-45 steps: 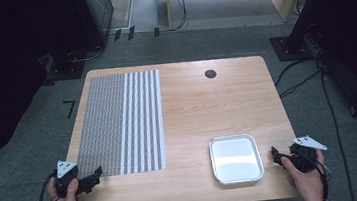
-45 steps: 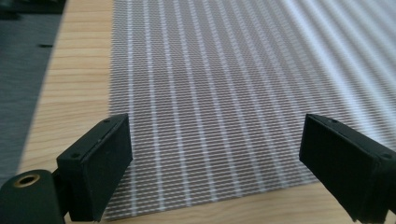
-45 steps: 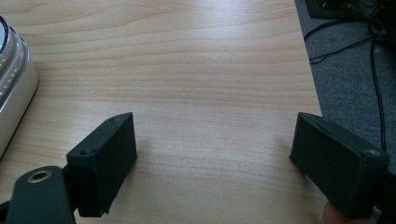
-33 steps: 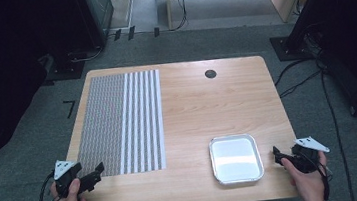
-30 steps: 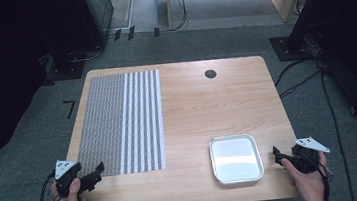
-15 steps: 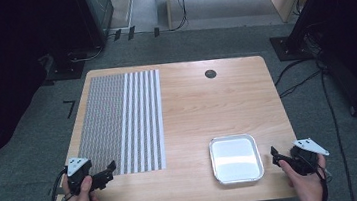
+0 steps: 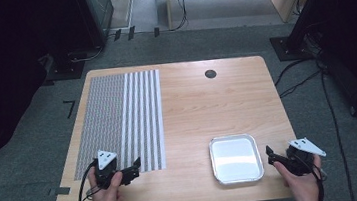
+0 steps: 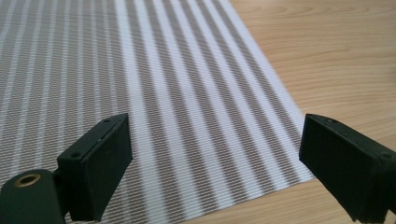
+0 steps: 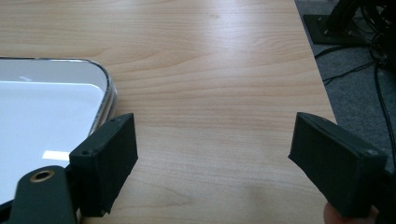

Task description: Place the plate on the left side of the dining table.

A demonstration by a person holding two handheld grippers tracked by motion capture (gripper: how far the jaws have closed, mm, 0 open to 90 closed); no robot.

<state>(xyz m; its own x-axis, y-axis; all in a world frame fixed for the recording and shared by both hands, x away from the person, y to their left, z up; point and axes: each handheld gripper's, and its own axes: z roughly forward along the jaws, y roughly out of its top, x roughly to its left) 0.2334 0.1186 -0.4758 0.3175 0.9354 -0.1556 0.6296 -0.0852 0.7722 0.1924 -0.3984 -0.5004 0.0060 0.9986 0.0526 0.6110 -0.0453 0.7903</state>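
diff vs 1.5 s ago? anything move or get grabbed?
The left gripper moved rightward and forward from the table's left edge, and now sits over the near right corner of the striped mat, jaws open. The right gripper barely shifted, open, beside the metal tray. Nothing was grabbed or released. Mat, tray and table are unchanged.

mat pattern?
Grey and white stripes on the mat, fine at one side, broader at the other; clearest in left gripper view.
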